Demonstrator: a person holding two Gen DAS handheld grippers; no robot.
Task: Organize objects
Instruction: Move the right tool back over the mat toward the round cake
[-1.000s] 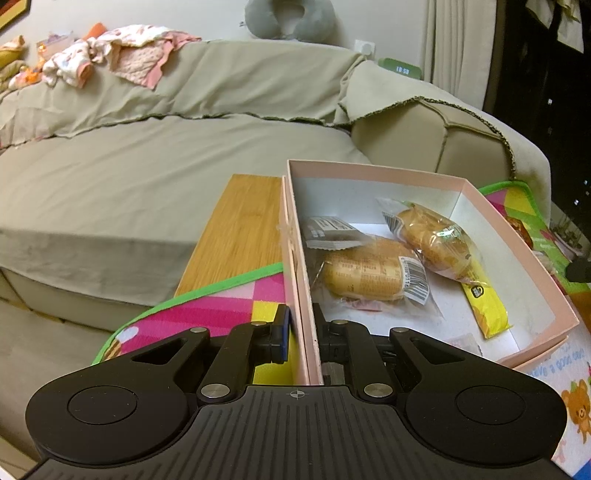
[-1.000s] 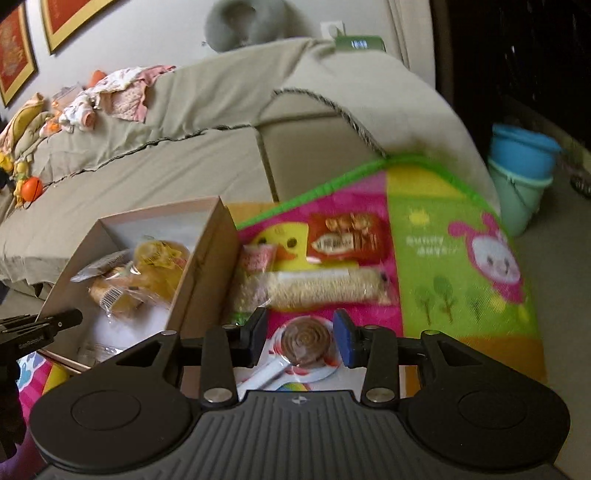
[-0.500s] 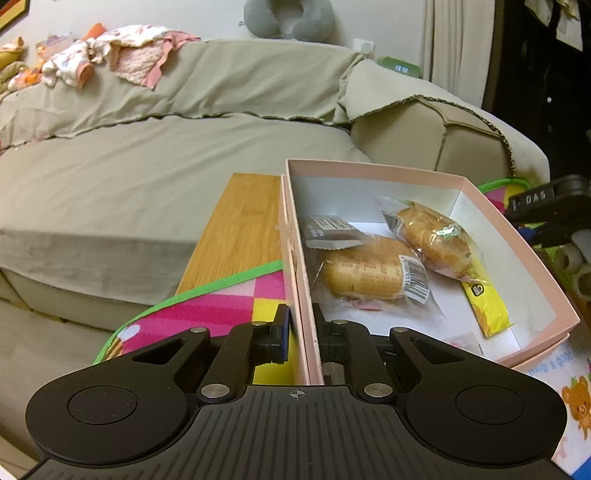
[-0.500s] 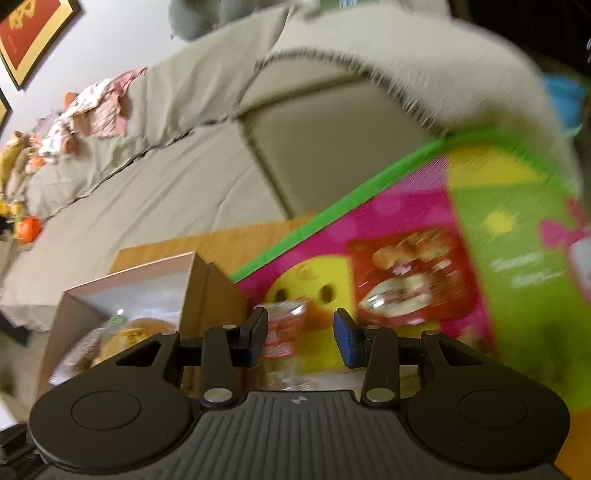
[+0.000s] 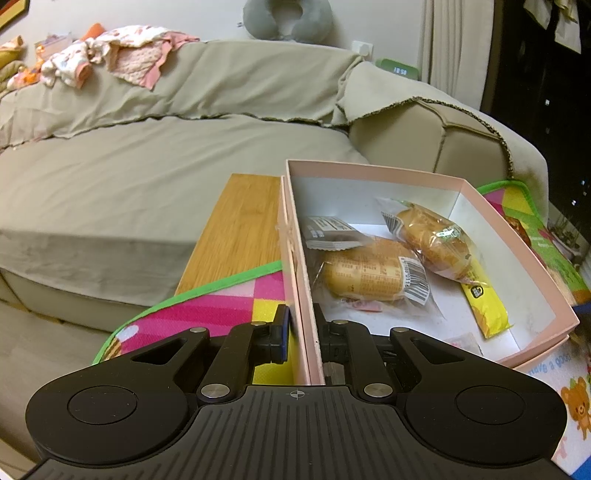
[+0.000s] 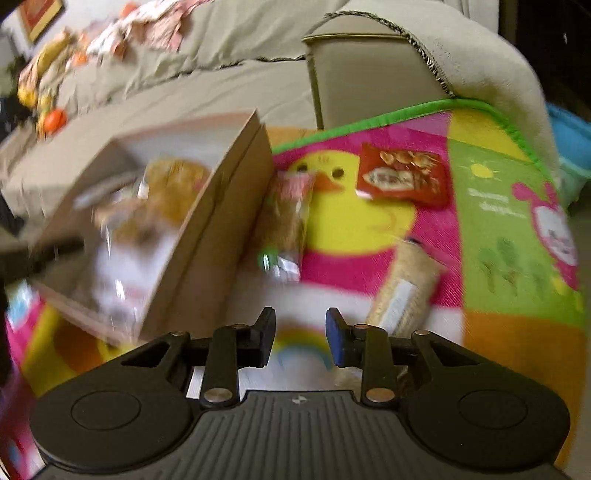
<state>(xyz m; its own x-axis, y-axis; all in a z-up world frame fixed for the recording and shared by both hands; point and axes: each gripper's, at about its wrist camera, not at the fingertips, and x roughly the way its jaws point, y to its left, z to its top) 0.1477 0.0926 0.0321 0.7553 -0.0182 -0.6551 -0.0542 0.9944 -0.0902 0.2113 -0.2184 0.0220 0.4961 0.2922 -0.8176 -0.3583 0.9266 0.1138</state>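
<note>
A pink box point(image 5: 373, 172) sits on a colourful play mat point(image 5: 221, 302). It holds two wrapped buns point(image 5: 369, 275), a grey packet point(image 5: 328, 232) and a yellow bar point(image 5: 485, 310). My left gripper point(image 5: 301, 328) is shut on the box's near left wall. In the blurred right wrist view the box point(image 6: 221, 206) is at left. My right gripper point(image 6: 301, 338) is open and empty above the mat. A red snack packet point(image 6: 404, 177), a long beige packet point(image 6: 402, 288) and a clear packet point(image 6: 288, 218) lie on the mat ahead.
A beige sofa point(image 5: 147, 166) with clothes point(image 5: 110, 51) stands behind. A wooden board point(image 5: 240, 229) lies left of the box. A blue bucket point(image 6: 570, 140) stands at far right. A grey neck pillow point(image 5: 288, 18) rests on the sofa back.
My right gripper has swung away from the lollipop, up and then down over the mat nearer the box. The left gripper has held still on the box wall.
</note>
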